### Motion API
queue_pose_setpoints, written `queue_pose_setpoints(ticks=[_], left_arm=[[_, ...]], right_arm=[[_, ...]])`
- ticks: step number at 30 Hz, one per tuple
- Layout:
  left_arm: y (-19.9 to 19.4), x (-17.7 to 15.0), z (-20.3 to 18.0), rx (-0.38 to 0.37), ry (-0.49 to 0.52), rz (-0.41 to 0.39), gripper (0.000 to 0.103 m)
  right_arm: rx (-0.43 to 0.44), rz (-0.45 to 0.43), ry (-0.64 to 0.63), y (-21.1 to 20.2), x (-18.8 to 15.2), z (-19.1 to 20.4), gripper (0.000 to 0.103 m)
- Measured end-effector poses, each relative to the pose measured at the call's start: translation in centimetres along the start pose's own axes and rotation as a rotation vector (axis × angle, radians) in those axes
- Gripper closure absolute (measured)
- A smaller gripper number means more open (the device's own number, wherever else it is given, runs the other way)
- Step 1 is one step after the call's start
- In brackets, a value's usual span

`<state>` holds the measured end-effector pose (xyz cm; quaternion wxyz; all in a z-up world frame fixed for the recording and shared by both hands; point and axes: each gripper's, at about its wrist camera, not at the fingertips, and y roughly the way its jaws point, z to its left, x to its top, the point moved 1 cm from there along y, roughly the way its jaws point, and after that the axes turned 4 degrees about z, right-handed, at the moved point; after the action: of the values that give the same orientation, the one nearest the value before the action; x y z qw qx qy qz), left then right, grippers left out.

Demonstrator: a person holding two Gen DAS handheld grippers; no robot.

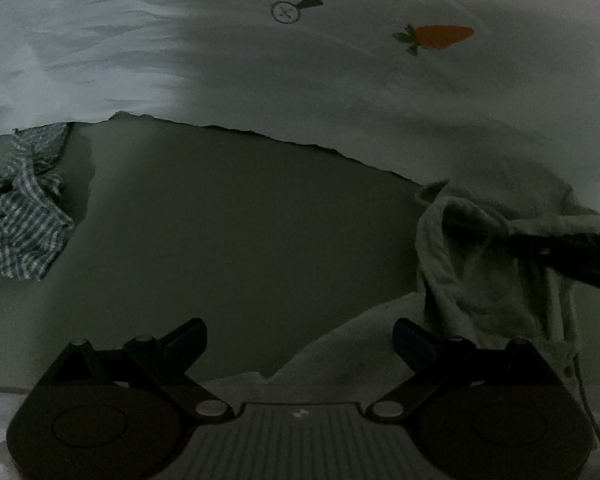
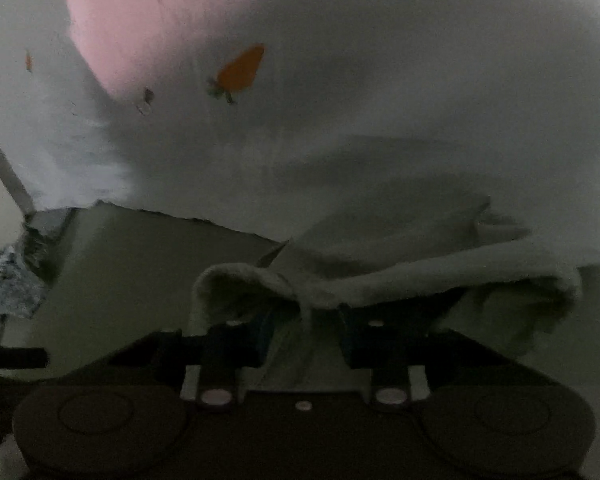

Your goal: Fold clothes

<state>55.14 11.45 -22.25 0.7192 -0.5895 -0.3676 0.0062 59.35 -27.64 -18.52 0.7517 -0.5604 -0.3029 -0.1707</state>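
Note:
A pale, soft garment hangs bunched at the right of the left wrist view, pinched by my right gripper, which comes in dark from the right edge. In the right wrist view that gripper is shut on a fold of the garment, and cloth drapes over both fingers. My left gripper is open and wide, low over the dull surface. Nothing is between its fingers. The garment's lower part trails close to its right finger.
A crumpled striped cloth lies at the left, also seen in the right wrist view. Behind runs a white sheet with a carrot print and a ragged lower edge. Something pink shows at the top. The light is dim.

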Motion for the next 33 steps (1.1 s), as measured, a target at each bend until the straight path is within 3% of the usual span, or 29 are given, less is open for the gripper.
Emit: queue_pose_setpoints(ticks=[1, 3, 9, 12, 14, 16, 17, 19, 22, 25, 30, 33], left_arm=[[0.1, 0.0, 0.1, 0.005, -0.003, -0.002, 0.004], [-0.4, -0.1, 0.4, 0.020, -0.019, -0.004, 0.004], [-2.2, -1.1, 1.3, 0.022, -0.062, -0.001, 0.004], [-3.1, -2.0, 1.5, 0.016, -0.085, 0.013, 0.004], [-3.6, -2.6, 1.5, 0.011, -0.087, 0.019, 0.004], [-4.0, -3.2, 1.5, 0.009, -0.081, 0.027, 0.004], [-4.1, -3.4, 1.5, 0.010, -0.077, 0.031, 0.004], [-4.2, -3.9, 1.4, 0.014, -0.071, 0.038, 0.004], [-4.1, -4.4, 1.1, 0.025, -0.069, 0.048, 0.004], [-3.8, -4.5, 0.9, 0.030, -0.058, 0.058, 0.004], [-2.7, -4.7, 0.6, 0.035, -0.046, 0.087, 0.004], [-2.5, -4.8, 0.6, 0.029, -0.048, 0.096, 0.004]], right_arm=[[-0.006, 0.003, 0.005, 0.1, -0.2, -0.1, 0.099], [0.002, -0.026, 0.042, -1.0, -0.8, 0.1, 0.099], [0.031, -0.115, 0.138, -9.6, -4.9, 0.1, 0.099], [0.050, -0.074, 0.110, -11.9, -7.5, 0.9, 0.099], [0.072, 0.018, 0.045, -13.2, -9.6, 1.8, 0.098], [0.071, 0.117, -0.015, -13.4, -11.5, 2.7, 0.088], [0.065, 0.119, -0.007, -13.4, -11.6, 2.8, 0.084], [0.053, 0.119, 0.013, -13.4, -11.9, 2.8, 0.065], [0.043, 0.054, 0.070, -12.8, -10.2, 2.8, 0.062], [-0.027, 0.002, 0.055, -11.0, -8.1, 2.9, 0.059], [-0.148, -0.026, -0.019, -7.0, -5.3, 3.1, 0.058], [-0.151, -0.011, -0.046, -4.7, -4.6, 3.0, 0.056]])
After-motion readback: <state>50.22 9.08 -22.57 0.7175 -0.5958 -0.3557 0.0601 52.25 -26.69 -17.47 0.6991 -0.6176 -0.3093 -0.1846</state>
